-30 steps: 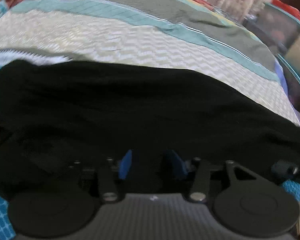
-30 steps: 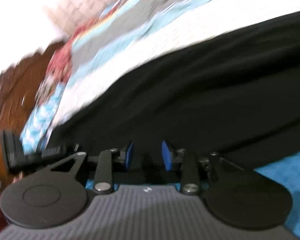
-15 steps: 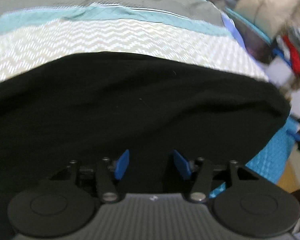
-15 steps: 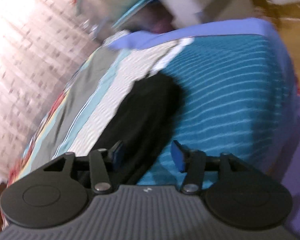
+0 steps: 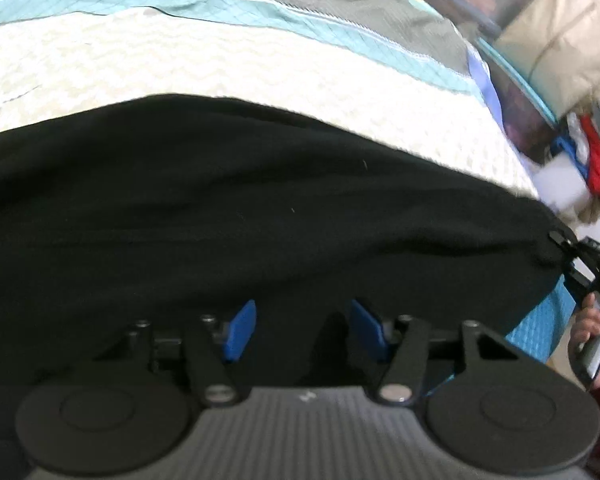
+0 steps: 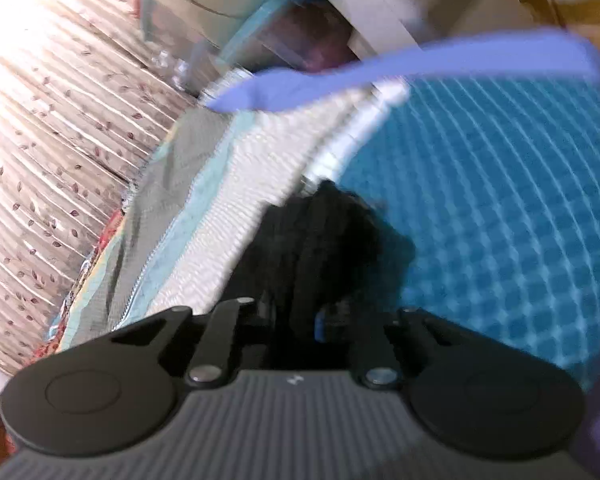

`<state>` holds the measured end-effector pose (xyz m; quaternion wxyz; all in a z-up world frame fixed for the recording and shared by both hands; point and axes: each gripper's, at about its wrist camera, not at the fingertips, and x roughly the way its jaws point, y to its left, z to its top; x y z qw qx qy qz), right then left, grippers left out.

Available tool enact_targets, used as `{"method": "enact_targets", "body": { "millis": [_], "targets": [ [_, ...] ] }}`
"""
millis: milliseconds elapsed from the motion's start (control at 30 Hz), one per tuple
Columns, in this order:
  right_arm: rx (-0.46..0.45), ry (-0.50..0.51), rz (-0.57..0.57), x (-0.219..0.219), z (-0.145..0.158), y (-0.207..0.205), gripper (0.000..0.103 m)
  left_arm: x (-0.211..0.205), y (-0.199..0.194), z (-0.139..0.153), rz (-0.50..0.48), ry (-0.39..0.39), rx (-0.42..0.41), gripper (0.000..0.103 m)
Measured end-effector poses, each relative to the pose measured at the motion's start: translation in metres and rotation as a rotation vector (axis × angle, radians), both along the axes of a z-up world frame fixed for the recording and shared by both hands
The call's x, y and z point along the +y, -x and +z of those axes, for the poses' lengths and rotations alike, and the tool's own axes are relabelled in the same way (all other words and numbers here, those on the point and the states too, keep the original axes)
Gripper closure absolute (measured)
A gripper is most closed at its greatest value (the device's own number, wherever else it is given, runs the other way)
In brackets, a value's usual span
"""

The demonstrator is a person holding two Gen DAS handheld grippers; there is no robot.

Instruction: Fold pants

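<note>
Black pants (image 5: pixel 240 208) lie spread across a striped bedspread (image 5: pixel 180 68). My left gripper (image 5: pixel 304 330) is open, its blue pads apart over the near edge of the pants, with black cloth between and under them. My right gripper (image 6: pixel 300 320) is shut on the right end of the pants (image 6: pixel 324 236); black cloth bunches between its fingers. In the left wrist view the right gripper (image 5: pixel 576 258) shows at the far right, clamped on the pants' corner.
A blue checked sheet (image 6: pixel 500 208) covers the bed's right side. A patterned curtain (image 6: pixel 48 120) hangs behind the bed. Storage bags and boxes (image 5: pixel 548 36) and piled clothes (image 5: pixel 596 152) stand beyond the bed's far right edge.
My right gripper has swung to the right end of the pants and shut on the cloth there. My left gripper has stayed open and shifted along the near edge.
</note>
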<state>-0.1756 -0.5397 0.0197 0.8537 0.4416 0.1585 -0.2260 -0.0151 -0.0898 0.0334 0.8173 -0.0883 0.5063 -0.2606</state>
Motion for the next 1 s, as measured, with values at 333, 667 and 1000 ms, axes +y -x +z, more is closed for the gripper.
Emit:
{"method": "enact_targets", "body": {
  "millis": [333, 667, 1000],
  "targets": [
    [0.147, 0.851, 0.738, 0.184, 0.049, -0.046, 0.072, 0.067, -0.002, 0.011, 0.187, 0.09, -0.02, 0.051],
    [0.08, 0.681, 0.935, 0.219, 0.041, -0.027, 0.043, 0.155, 0.034, 0.03, 0.349, 0.134, -0.08, 0.047],
    [0.275, 0.433, 0.779, 0.208, 0.007, -0.072, 0.078, 0.265, 0.072, 0.036, 0.683, 0.192, -0.144, 0.03]
  ]
}}
